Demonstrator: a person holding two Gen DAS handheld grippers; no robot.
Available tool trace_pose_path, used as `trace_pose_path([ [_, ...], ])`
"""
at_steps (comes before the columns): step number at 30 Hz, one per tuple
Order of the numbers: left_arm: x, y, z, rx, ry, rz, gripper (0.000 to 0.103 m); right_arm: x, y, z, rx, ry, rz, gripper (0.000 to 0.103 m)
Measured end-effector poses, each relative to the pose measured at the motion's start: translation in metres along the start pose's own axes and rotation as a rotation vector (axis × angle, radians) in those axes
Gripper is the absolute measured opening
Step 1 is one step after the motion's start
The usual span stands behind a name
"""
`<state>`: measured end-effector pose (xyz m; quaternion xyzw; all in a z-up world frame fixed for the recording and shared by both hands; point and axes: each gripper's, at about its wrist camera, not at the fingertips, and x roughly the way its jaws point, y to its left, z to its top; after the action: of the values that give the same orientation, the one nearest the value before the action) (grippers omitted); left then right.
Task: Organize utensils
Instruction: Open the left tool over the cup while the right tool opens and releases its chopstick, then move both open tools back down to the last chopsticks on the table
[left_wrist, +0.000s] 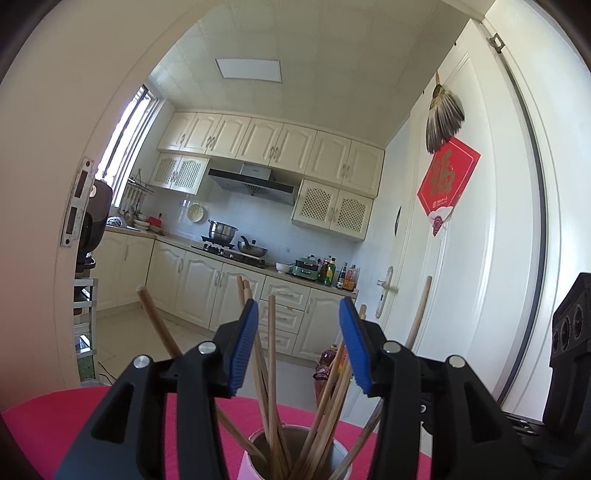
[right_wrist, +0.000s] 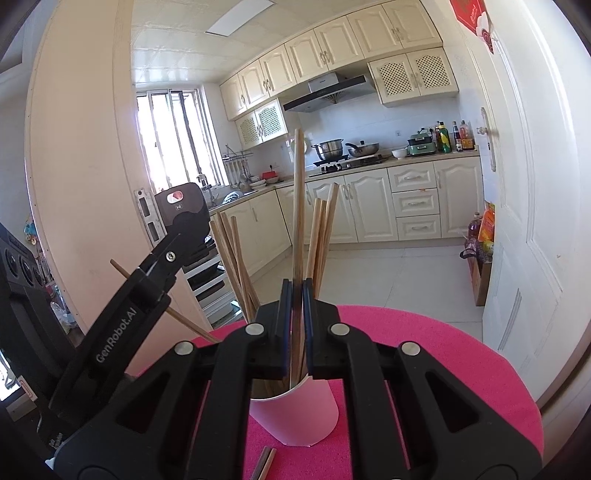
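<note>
Right gripper (right_wrist: 295, 291) clenching single chopstick (right_wrist: 298, 206) upright over cup (right_wrist: 295, 413), lining it up for drop-in. Left gripper (left_wrist: 298, 343) standing released, blue pads flanking chopsticks (left_wrist: 271, 354) fanning from cup at 6 o'clock on pink mat (right_wrist: 443, 354). Two loose sticks (right_wrist: 264, 463) waiting at mat's near edge.

One white paper cup (right_wrist: 295, 413) stands on one pink round mat (right_wrist: 443, 369). Chopsticks in the cup (left_wrist: 271, 369): roughly ten wooden sticks, though they cross inside and the exact count cannot be fixed. Two more chopsticks (right_wrist: 264, 463) lie flat on the mat just in front of the cup. One tall chopstick (right_wrist: 298, 206) rises above the cup's mouth between two closed blue pads. Beyond the cup, on the far counter: one steel pot (right_wrist: 328, 147), one wok (right_wrist: 364, 147), one white bowl (right_wrist: 399, 153).
</note>
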<state>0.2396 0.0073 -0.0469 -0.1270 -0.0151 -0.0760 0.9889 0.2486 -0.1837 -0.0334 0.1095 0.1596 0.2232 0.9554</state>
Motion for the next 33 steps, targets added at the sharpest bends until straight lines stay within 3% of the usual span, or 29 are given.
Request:
trace_pose_path([
  [2,-0.001,-0.001,0.003,0.006,-0.006,0.008,0.051,0.000,0.001,0.000,-0.003,-0.001,-0.008,0.011],
  [5,-0.001,-0.004,0.007,0.020,-0.009,0.024,0.055,0.004,0.002,0.000,-0.006,0.007,-0.010,0.029],
  [14,-0.019,-0.008,0.022,0.067,0.046,0.058,0.058,0.000,0.005,-0.008,0.014,0.054,0.011,0.030],
  [24,-0.045,-0.020,0.034,0.110,0.124,0.106,0.063,-0.056,0.019,0.002,-0.007,0.005,-0.046,0.031],
  [25,-0.050,-0.022,0.035,0.114,0.130,0.103,0.063,-0.063,0.022,0.003,-0.015,-0.001,-0.053,0.032],
  [27,-0.060,-0.026,0.036,0.128,0.139,0.105,0.067,-0.075,0.024,0.005,-0.023,-0.019,-0.065,0.048],
  [31,-0.083,-0.033,0.039,0.135,0.150,0.101,0.069,-0.099,0.035,0.004,-0.053,-0.043,-0.093,0.048],
  [33,-0.093,-0.035,0.041,0.143,0.153,0.107,0.071,-0.108,0.040,0.002,-0.068,-0.048,-0.109,0.056],
])
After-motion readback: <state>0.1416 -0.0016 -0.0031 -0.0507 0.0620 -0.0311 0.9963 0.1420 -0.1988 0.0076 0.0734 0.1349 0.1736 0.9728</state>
